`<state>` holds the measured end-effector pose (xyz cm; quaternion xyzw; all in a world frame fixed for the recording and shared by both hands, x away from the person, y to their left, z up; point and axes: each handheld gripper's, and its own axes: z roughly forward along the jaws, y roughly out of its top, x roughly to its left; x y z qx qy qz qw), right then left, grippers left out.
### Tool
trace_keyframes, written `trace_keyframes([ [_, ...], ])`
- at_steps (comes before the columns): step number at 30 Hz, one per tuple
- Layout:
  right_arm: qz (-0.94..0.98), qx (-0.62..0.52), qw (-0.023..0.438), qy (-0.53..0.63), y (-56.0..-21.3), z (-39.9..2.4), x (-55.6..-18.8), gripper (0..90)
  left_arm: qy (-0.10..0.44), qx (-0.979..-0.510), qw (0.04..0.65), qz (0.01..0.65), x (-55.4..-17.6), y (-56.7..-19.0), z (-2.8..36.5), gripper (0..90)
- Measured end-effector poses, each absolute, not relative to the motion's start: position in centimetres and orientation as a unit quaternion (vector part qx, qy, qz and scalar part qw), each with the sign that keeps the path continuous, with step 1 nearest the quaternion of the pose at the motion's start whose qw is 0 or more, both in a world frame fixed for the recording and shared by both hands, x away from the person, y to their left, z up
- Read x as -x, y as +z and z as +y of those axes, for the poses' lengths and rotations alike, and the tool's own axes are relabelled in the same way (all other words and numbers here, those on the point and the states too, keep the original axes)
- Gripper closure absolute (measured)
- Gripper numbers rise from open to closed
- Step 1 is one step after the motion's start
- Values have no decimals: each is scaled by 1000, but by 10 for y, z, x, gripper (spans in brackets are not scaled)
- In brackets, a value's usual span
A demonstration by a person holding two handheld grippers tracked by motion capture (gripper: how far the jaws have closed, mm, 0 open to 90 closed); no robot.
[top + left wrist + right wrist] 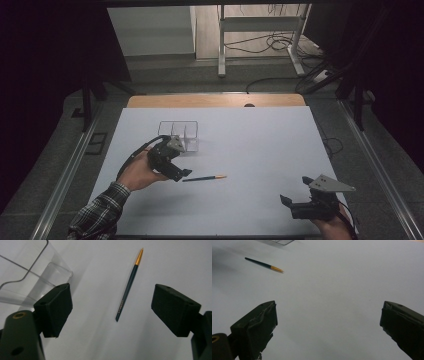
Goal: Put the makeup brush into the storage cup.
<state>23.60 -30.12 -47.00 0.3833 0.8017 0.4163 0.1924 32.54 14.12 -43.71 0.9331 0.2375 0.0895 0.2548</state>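
Left gripper point(112, 310): jaws held apart, nothing gripped (pen point(128, 287) lying just beyond, untouched)
Right gripper point(328, 325): jaws spread wide, nothing held

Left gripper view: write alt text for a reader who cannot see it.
A thin dark green pen with a gold tip lies on the white table, seen ahead between the left gripper's two black fingers, which stand wide apart and hold nothing. A clear plastic organizer sits at the upper left, just beyond one finger.
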Motion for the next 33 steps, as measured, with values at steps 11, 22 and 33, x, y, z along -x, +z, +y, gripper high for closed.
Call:
trace_keyframes([
  [11, 803, -382, 191, 415, -470, -301, -236, 17, 87, -943, 238, 216, -333, -436, 125, 234],
  [22, 804, -382, 190, 414, -471, -301, -236, 17, 83, -953, 221, 192, -339, -438, 106, 297],
  [33, 806, -381, 186, 413, -471, -300, -236, 18, 74, -958, 215, 177, -345, -444, 93, 398],
])
